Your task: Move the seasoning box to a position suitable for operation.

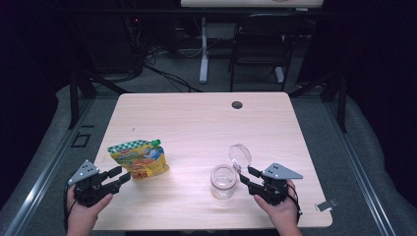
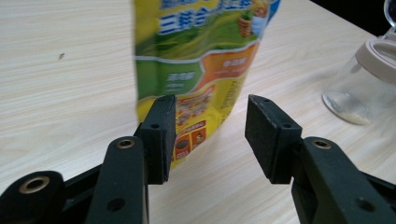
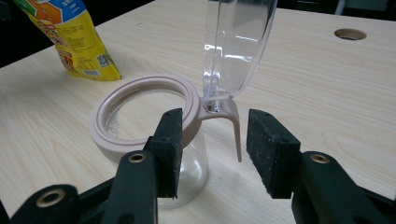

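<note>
Light wooden counter (image 1: 196, 118), rectangular with rounded corners and a round cable hole (image 1: 237, 104) near its far edge.

Left gripper (image 1: 124, 176): held in the person's left hand (image 1: 86, 209) at the near left corner of the counter. Jaws stand apart, nothing between them. In the left gripper view the jaws frame the lower end of the yellow and green printed foil pouch (image 2: 201, 60); the pouch lies just beyond the pads, and contact cannot be confirmed from that view. In the high view the pouch (image 1: 139, 158) lies flat on the counter, left of centre, with a green cap at its far right corner and the gripper tips just beside its near left edge.

Right gripper (image 1: 246, 176): held in the person's right hand (image 1: 280, 209) at the near right of the counter. Jaws parted, holding nothing. In the right gripper view the jaws straddle the beige hinge tab of the clear glass jar with a beige rim ring (image 3: 144, 121); the left pad sits against or just beside the ring, the right pad stands clear of the tab.

Jar (image 1: 223, 181): upright on the counter, right of centre, near the front edge. Its clear round hinged lid (image 1: 240, 156) is swung open and stands upright behind the rim. A thin pale residue lies in the jar's bottom, seen in the left gripper view.

Pouch and jar are well apart.
</note>
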A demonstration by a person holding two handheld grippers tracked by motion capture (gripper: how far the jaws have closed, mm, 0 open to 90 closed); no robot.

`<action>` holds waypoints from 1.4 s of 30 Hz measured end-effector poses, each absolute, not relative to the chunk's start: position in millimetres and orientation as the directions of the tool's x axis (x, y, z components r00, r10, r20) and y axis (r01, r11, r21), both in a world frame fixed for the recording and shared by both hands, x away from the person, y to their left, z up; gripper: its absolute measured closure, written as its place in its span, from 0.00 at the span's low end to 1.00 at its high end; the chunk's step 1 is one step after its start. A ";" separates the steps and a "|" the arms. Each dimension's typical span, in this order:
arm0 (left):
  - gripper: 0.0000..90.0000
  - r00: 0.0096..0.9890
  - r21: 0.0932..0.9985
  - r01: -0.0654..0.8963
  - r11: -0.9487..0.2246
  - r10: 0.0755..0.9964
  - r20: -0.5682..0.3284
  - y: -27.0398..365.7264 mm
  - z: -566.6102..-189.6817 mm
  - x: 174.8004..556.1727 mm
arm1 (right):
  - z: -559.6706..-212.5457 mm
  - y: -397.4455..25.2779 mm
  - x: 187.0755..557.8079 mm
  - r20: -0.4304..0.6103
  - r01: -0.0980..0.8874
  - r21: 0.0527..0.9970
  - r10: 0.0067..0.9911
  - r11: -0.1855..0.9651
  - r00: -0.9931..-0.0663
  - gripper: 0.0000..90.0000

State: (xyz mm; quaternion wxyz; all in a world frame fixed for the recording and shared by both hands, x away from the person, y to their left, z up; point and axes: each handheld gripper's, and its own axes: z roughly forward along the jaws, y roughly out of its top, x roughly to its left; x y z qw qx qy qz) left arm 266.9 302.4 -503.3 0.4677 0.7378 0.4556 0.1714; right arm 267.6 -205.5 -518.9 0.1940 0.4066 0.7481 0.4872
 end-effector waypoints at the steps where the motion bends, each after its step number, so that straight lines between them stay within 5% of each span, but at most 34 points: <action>1: 0.59 0.520 0.848 0.511 -0.140 0.836 -0.175 304.3 -503.3 266.9 | -518.8 -205.7 267.6 0.105 0.418 0.887 0.798 0.195 -0.594 0.62; 26: 0.47 0.505 0.848 0.516 -0.119 0.842 -0.189 319.0 -511.8 297.8 | -523.7 -213.9 259.5 0.105 0.443 0.877 0.824 0.187 -0.556 0.59; 42: 0.61 0.597 0.854 0.497 -0.151 0.775 -0.210 308.4 -513.1 312.9 | -526.6 -224.5 250.2 0.112 0.460 0.872 0.847 0.166 -0.519 0.58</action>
